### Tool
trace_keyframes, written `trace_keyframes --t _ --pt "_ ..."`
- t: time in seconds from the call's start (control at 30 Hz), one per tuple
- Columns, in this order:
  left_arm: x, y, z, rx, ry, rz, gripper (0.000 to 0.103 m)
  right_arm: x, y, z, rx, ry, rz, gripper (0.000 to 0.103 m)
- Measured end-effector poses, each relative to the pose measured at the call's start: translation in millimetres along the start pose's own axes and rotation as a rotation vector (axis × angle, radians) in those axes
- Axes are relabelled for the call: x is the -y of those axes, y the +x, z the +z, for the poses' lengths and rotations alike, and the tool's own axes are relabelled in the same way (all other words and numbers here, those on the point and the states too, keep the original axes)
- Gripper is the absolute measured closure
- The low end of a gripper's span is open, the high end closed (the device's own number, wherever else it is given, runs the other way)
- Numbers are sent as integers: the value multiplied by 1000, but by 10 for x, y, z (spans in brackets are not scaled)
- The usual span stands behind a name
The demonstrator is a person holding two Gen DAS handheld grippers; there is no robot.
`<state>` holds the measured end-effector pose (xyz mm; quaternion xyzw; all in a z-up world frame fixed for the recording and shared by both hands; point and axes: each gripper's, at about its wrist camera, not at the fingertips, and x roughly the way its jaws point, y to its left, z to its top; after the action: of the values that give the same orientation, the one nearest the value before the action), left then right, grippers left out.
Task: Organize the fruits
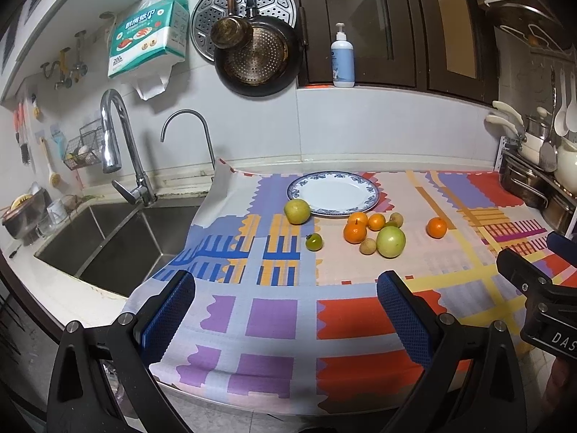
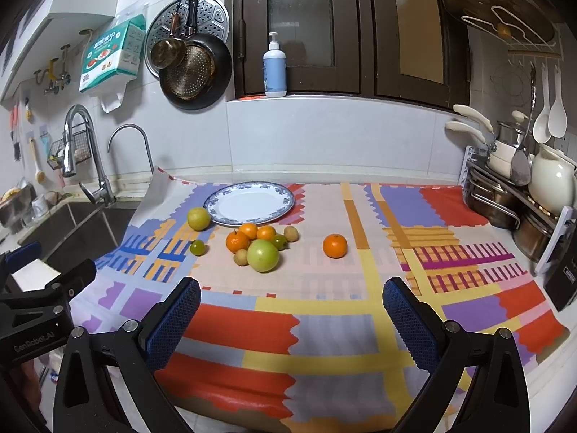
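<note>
I hold my left gripper (image 1: pixel 285 310) low over the near edge of the bright patterned cloth (image 2: pixel 324 328), and its blue pads are spread wide with nothing between them. My right gripper (image 2: pixel 291 317) is the same — wide apart and empty.

The white plate (image 1: pixel 333 195) with the blue rim sits at the back of the cloth, and it has no fruit on it. A yellow-green round fruit (image 1: pixel 297 211) touches the plate's front left edge. A small green tomato (image 1: pixel 314 241) lies in front of that fruit, a little nearer to me.

Just in front of the plate is a little bunch of fruit, all close together — three oranges (image 1: pixel 355 232), a big green apple (image 1: pixel 391 241), two small tan fruits (image 1: pixel 368 245) and one more tiny green one (image 2: pixel 278 241) that I see best from the right wrist view. One orange (image 2: pixel 335 245) lies alone, to the right of the bunch and apart from it.

The steel sink (image 1: pixel 108 241) is to the left of the plate, past the cloth's edge.
</note>
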<state>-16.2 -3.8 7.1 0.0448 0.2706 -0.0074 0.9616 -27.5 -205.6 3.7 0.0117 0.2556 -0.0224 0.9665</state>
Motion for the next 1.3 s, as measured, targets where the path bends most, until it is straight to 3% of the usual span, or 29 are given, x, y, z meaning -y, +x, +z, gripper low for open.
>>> trace_keyframes --t 1.3 --pt "-58 -37 17 28 -3 8 0 -53 -1 41 7 -11 8 1"
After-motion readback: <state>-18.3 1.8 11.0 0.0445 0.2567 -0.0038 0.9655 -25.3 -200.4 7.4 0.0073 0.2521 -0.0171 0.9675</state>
